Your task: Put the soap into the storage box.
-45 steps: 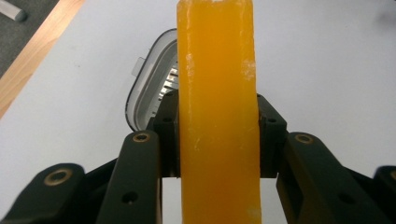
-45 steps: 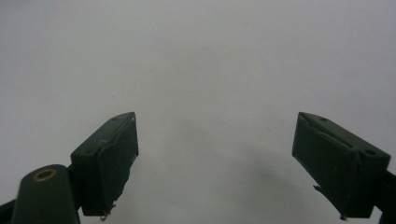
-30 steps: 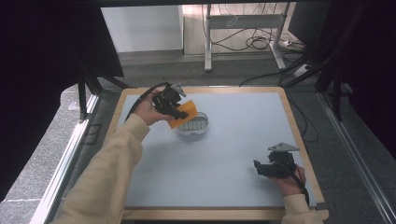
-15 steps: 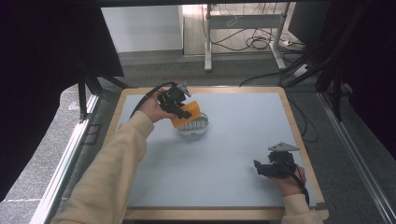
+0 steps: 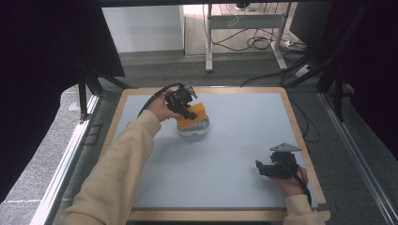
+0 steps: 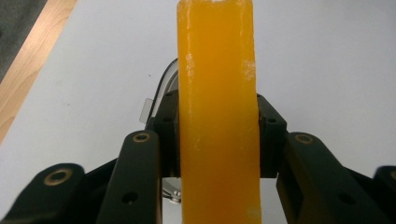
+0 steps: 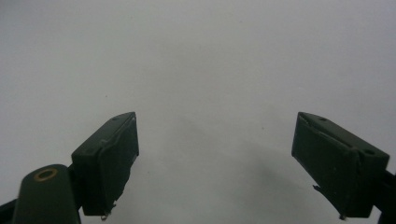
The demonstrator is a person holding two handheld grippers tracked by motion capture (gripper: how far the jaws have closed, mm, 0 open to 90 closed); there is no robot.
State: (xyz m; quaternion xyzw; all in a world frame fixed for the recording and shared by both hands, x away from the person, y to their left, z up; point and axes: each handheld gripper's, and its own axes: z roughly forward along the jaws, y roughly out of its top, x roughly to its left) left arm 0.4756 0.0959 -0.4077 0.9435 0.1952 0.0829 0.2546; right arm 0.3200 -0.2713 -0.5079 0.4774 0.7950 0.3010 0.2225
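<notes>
- Left gripper view: the left gripper (image 6: 217, 140) is clenched on an orange sponge (image 6: 217, 116), its jaws pressing the two broad faces so the slab stands on edge between them.
- High view: that left gripper (image 5: 184, 102) holds the orange sponge (image 5: 196, 114) over and against a small white bowl (image 5: 193, 130) on the far left part of the grey table mat (image 5: 244, 150); whether the sponge touches the bowl's inside I cannot tell.
- Step in hand, as I judge it: wiping the bowl with the sponge. The next move calls for a steady downward press and a sweep round the bowl, without tipping it, since nothing braces it.
- Right gripper view: the right gripper (image 7: 215, 158) is released, jaws wide apart, nothing between them, bare mat beyond.
- High view: the right gripper (image 5: 274, 168) rests near the near right corner, well apart from the bowl.
- Room: the wooden table rim (image 5: 300, 140) lies just beside the right hand; the bowl sits near the far left corner, with bare mat between the two grippers.
</notes>
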